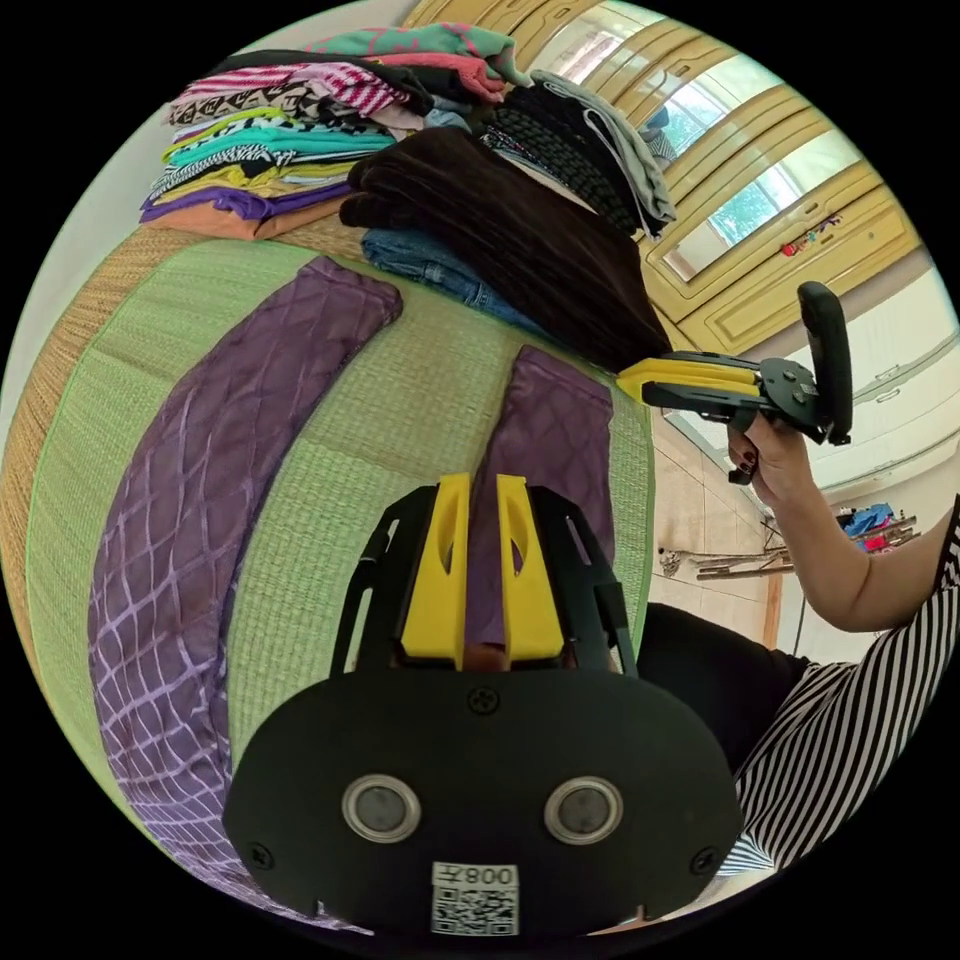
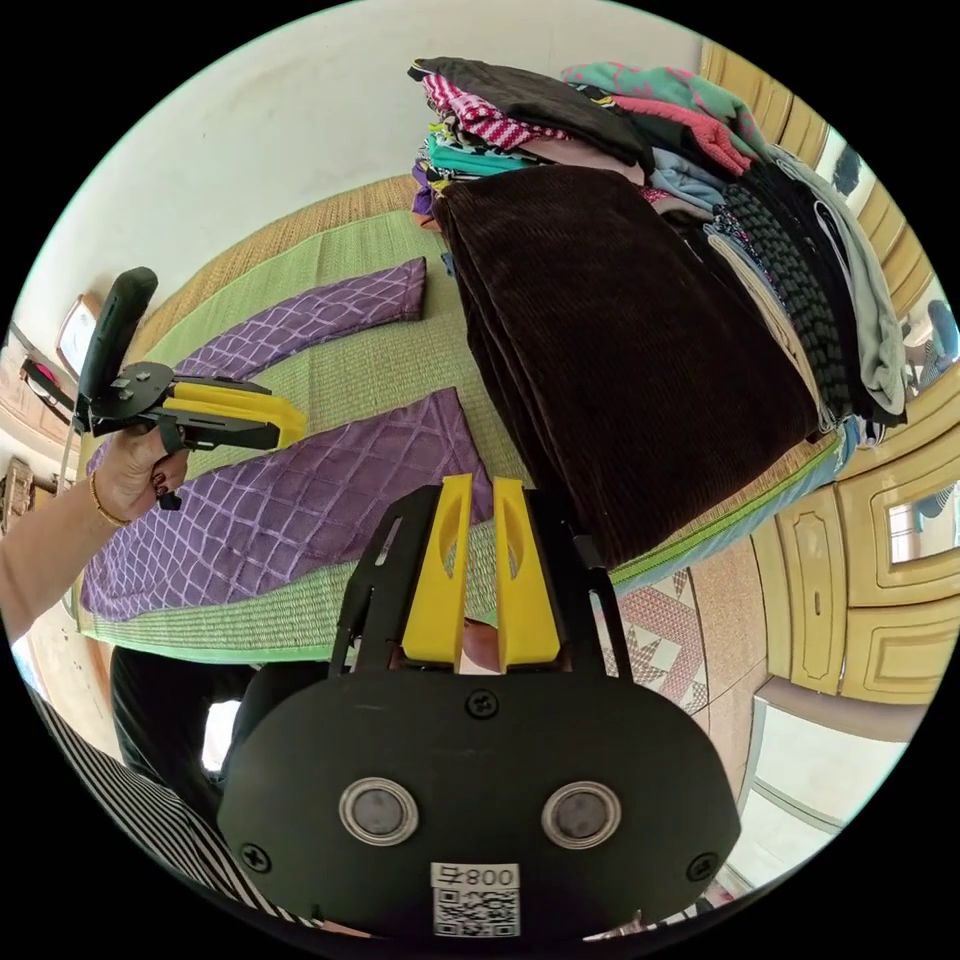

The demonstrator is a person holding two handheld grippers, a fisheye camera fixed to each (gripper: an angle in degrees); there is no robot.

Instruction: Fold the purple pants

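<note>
The purple quilted pants (image 1: 200, 480) lie flat, legs spread, on a green woven straw mat (image 1: 400, 400). At 12 o'clock stands a stack of folded clothes (image 1: 420, 130). The left gripper (image 1: 482, 500) and right gripper (image 2: 480, 505) hover with jaws nearly together, empty. Yellow panelled wooden doors (image 2: 850, 600) rise beyond the tiled floor (image 2: 680, 630).

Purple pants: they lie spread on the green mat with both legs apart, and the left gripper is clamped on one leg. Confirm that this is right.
Not quite. The purple pants do lie spread on the green mat with both legs apart, but the left gripper is not clamped on a leg. The right gripper view shows it held above the pants with nothing between its jaws.
</note>
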